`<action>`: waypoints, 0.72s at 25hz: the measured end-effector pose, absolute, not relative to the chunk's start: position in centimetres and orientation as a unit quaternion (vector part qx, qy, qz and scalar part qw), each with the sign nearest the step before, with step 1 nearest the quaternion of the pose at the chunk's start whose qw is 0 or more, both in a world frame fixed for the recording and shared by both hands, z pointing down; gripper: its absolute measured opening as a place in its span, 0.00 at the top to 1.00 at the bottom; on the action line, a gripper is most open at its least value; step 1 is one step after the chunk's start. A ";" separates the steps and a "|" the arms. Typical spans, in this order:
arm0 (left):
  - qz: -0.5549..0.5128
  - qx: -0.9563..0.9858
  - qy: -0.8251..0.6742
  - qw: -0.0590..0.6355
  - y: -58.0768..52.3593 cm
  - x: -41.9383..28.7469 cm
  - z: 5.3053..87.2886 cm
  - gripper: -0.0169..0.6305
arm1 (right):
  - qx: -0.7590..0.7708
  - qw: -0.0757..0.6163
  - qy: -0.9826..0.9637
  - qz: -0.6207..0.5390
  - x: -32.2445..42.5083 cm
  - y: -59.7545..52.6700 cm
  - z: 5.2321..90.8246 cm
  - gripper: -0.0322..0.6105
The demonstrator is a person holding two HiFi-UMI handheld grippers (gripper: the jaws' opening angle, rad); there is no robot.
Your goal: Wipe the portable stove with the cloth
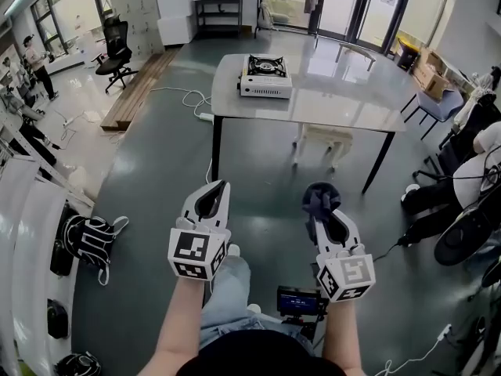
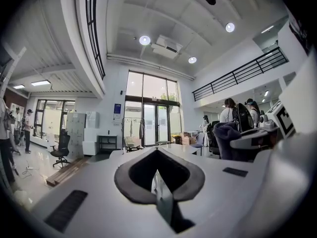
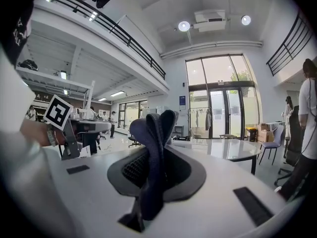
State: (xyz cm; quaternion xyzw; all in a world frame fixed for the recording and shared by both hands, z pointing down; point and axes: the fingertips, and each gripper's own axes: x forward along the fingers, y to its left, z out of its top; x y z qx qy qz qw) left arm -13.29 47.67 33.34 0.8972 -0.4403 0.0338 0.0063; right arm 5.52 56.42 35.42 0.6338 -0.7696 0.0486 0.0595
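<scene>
The white portable stove (image 1: 266,77) with a black burner stands at the far left end of a grey table (image 1: 344,92), well ahead of both grippers. My right gripper (image 1: 323,210) is shut on a dark blue cloth (image 1: 321,197), which bunches up above the jaws. In the right gripper view the cloth (image 3: 152,133) rises between the shut jaws and hides part of the table behind. My left gripper (image 1: 214,188) is level with the right one, its jaws shut with nothing between them (image 2: 157,152). Both are held over the floor, short of the table.
A white stool (image 1: 323,142) stands under the table. A black office chair (image 1: 116,49) and a low wooden platform (image 1: 139,87) are at the far left, with a cable (image 1: 186,97) on the floor. A seated person (image 1: 477,171) and cardboard boxes (image 1: 429,70) are on the right.
</scene>
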 end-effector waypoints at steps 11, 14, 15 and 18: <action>0.028 0.897 -0.440 0.024 33.9 -13.1 35.3 0.96 | 0.640 0.069 -0.764 0.053 6.0 43.4 36.8 0.84; 0.025 0.900 -0.434 0.023 29.2 -13.1 34.9 0.96 | 0.644 0.066 -0.760 0.053 6.0 38.8 36.3 0.84; 0.025 0.901 -0.432 0.023 27.7 -13.1 34.8 0.96 | 0.645 0.065 -0.760 0.052 5.9 37.3 36.2 0.84; 0.024 0.903 -0.428 0.021 23.4 -13.3 34.7 0.96 | 0.646 0.065 -0.759 0.050 5.3 33.1 35.9 0.84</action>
